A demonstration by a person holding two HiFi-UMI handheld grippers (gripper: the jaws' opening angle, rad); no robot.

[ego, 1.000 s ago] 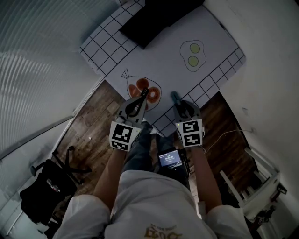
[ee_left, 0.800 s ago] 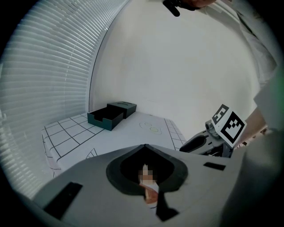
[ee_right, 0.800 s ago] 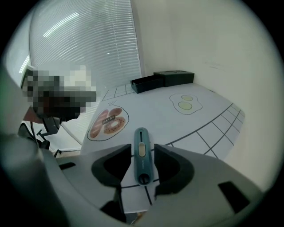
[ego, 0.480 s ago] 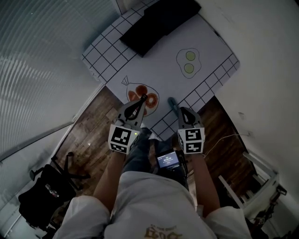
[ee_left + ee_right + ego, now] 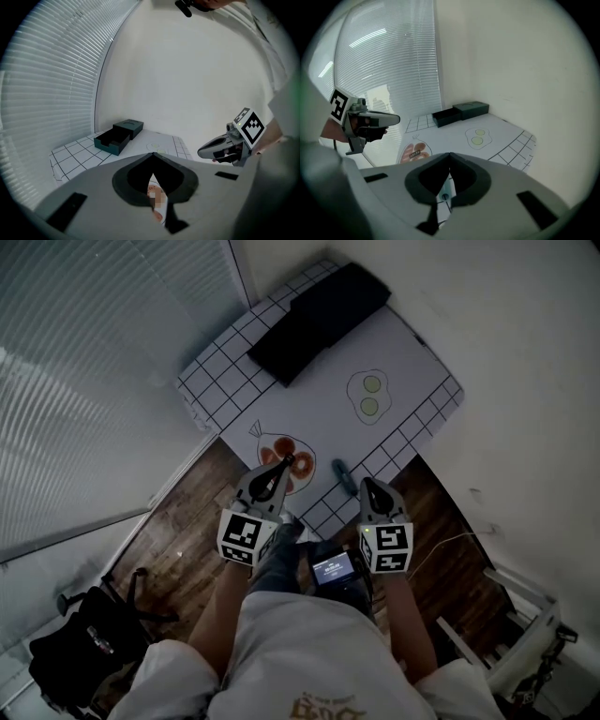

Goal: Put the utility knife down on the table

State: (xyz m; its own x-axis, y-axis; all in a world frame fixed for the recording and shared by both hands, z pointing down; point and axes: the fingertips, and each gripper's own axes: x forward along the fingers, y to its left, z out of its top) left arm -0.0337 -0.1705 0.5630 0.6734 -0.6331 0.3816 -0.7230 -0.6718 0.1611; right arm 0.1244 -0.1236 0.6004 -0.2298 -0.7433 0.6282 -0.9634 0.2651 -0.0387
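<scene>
Jaws on the right gripper [image 5: 449, 155] closing right down: tips meet, nothing between them. Left gripper [image 5: 153, 156] reads the same, tips together and empty. Utility knife [image 5: 343, 472] lies flat on the table [image 5: 408, 352], on the checked border near the front edge. It sits just ahead of the right gripper's tips, not touching, and shows through the slit under those jaws in the right gripper view. In the head view the left gripper's tips line up over the red print [image 5: 286, 451], beside the knife. Further out — fried-egg print [image 5: 368, 397] mid-table, dark open box [image 5: 319, 320] at the far end, blinds [image 5: 94, 381] on the left.
</scene>
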